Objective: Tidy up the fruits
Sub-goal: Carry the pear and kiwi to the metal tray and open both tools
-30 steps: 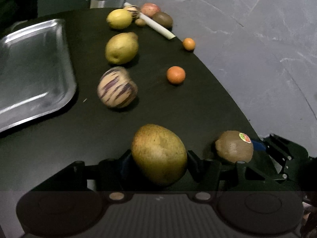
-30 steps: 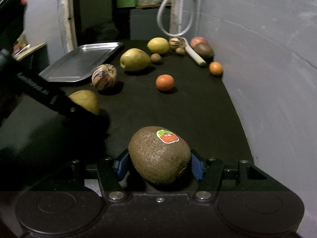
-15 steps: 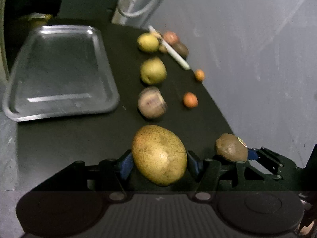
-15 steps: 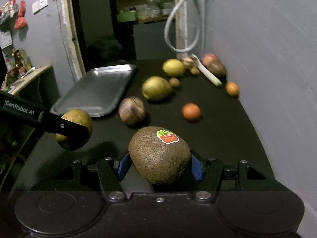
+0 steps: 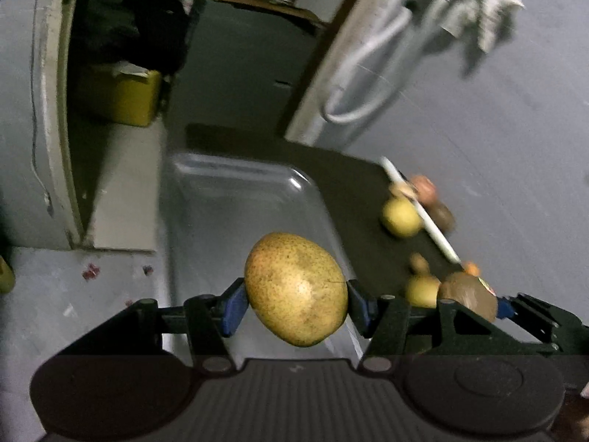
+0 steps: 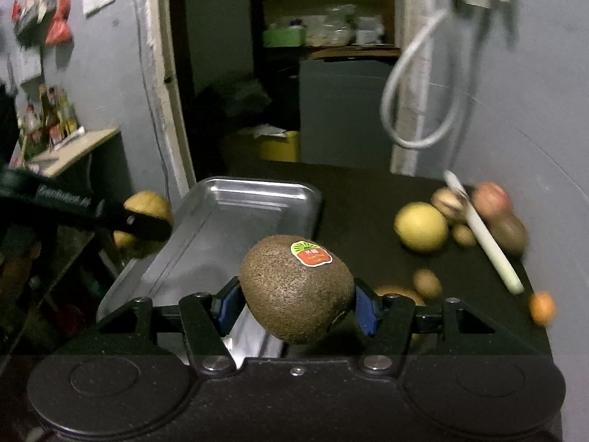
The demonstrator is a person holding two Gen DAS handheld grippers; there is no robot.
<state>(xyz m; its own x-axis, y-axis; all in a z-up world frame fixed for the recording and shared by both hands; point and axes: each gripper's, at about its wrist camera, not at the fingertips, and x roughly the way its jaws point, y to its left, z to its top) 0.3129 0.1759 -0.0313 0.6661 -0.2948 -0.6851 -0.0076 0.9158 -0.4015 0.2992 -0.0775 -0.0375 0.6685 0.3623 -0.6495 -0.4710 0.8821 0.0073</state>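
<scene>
Both grippers are clamped on fruit above the near end of the metal tray [image 6: 254, 199], left gripper [image 5: 296, 300] on the yellow pear [image 5: 296, 289], right gripper [image 6: 296, 304] on the kiwi [image 6: 296, 291], so letting go this high probably sends them rolling off.

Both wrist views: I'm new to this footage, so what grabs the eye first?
A speckled yellow-brown pear clamped in the left gripper fills its view, above the shiny metal tray. In the right gripper sits a fuzzy brown kiwi with a red-green sticker, near that tray's right edge.
</scene>
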